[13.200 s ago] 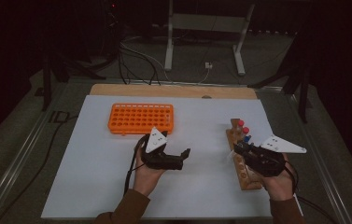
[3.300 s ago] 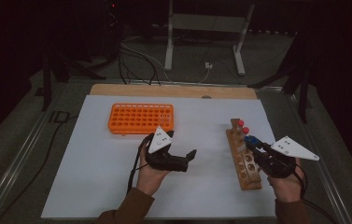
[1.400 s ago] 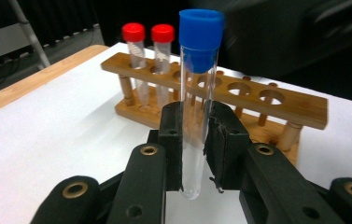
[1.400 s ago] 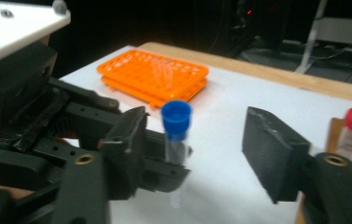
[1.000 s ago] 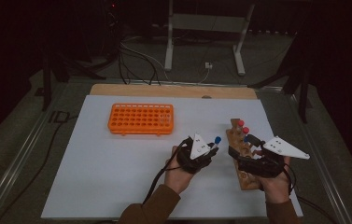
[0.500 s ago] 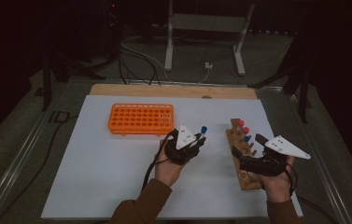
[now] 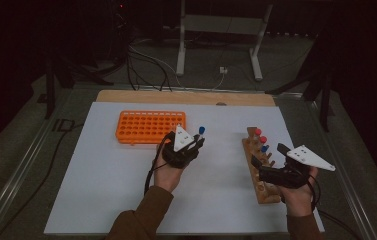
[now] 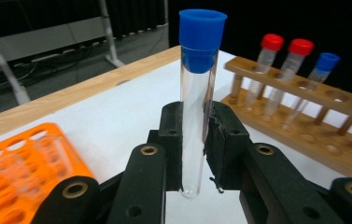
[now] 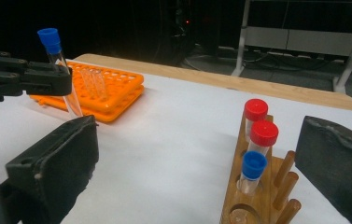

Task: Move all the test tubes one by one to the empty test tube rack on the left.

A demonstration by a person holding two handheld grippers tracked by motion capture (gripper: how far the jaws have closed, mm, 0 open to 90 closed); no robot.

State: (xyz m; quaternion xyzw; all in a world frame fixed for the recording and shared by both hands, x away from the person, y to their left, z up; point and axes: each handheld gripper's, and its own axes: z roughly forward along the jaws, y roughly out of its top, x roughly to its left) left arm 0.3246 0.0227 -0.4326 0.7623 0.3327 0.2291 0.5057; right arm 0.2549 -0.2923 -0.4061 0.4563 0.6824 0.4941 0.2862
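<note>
Room: pretty dark back here, black curtains, a metal stand (image 7: 219, 37) and a tangle of cables (image 7: 143, 60) on the floor behind my counter (image 7: 101, 200).

Counter: white sheet on top, with a strip of bare wood (image 7: 186, 97) along the far edge.

Left claw (image 7: 194, 145): clamped on a clear test tube (image 8: 193, 116) with a blue cap. The tube stands about upright between the pads, up off the counter.

Where the tube is: mid-counter, just off the near right corner of the orange rack (image 7: 150, 126), well apart from the wooden rack (image 7: 262, 165).

Right claw (image 7: 275, 156): jaws have just been opening and now stand wide with nothing between them. It's parked over the near half of the wooden rack.

Wooden rack: two red-capped tubes (image 9: 256, 122) and one blue-capped tube (image 9: 252, 171) stand in a row at its far end. The holes nearer me look open.

Orange rack: in the right gripper view I can make out a couple of clear tubes (image 9: 93, 81) in it. Most holes are open.

In the way: honestly not much. The orange rack's corner sits close to my left claw, and those capped tubes stick up just ahead of my right one.

Open room: big bare stretch of white between the racks and along the near edge. The right edge of the sheet is close to the wooden rack, so that side's tight.
</note>
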